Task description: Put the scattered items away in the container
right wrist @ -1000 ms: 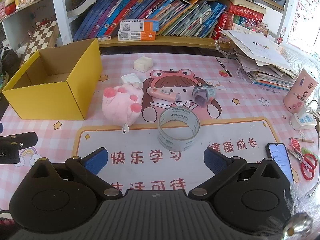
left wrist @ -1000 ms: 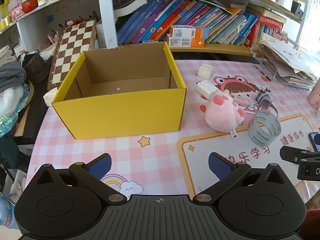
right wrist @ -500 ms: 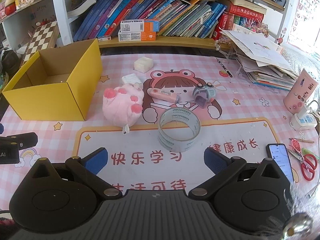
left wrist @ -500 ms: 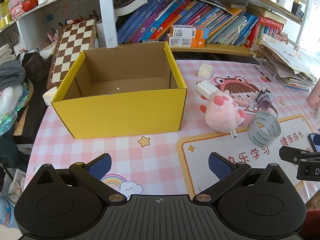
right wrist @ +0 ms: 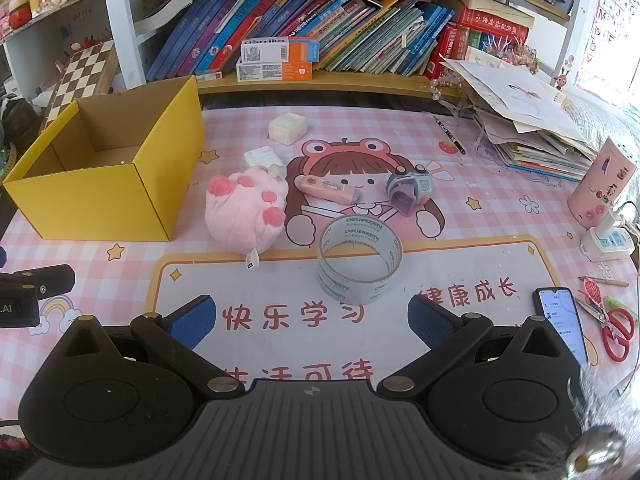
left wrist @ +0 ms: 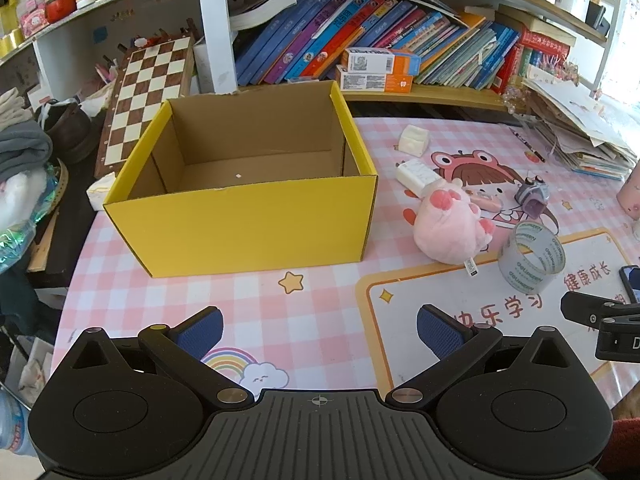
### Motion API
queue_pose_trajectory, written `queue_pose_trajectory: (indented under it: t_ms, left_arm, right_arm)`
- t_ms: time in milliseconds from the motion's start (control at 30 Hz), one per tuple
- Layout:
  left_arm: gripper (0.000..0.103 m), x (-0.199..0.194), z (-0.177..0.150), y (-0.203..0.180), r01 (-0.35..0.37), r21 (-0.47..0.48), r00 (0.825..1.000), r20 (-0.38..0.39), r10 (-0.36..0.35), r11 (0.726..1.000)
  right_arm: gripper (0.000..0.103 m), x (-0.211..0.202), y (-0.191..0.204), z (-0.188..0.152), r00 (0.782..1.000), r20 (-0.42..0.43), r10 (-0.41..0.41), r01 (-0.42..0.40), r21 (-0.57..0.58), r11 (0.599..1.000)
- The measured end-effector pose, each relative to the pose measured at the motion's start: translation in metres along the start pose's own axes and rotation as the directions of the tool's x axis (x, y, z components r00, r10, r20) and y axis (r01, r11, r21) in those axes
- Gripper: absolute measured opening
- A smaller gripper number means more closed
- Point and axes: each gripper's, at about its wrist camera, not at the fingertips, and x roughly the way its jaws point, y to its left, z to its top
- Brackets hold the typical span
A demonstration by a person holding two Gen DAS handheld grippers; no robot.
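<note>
Hovering over the table's near edge, both grippers waited with fingers spread apart, holding nothing.
The left gripper (left wrist: 319,330) faced the yellow box (left wrist: 256,228) by the left edge; the right gripper (right wrist: 308,320) faced the tape roll (right wrist: 359,260) beside the pink plush (right wrist: 246,210).

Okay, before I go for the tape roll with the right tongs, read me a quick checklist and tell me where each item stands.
1. Right tongs open and empty: ok, pads spread wide.
2. Tape roll lined up: ok, standing on the mat just ahead, between the pads' lines.
3. Room around the roll: ok, the pink plush sits to its left, apart from it.
4. Yellow box ready to receive: ok, top open, inside bare apart from a small white speck.
5. Left tongs out of the way: ok, open, empty, in front of the box.
6. Phone near the right pad: cannot tell whether it has enough clearance.
</note>
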Motion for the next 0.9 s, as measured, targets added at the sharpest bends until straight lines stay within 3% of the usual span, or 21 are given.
queue_pose_trajectory:
  t_ms: [900]
  left_arm:
    - [0.103, 0.0066, 0.0053, 0.0016, 0.02, 0.016, 1.0, -0.004, -0.02, 1.0]
  right_arm:
    - [0.103, 0.0072, 0.0025, 0.0037, 1.0, -0.009, -0.008, 0.008, 0.005, 1.0]
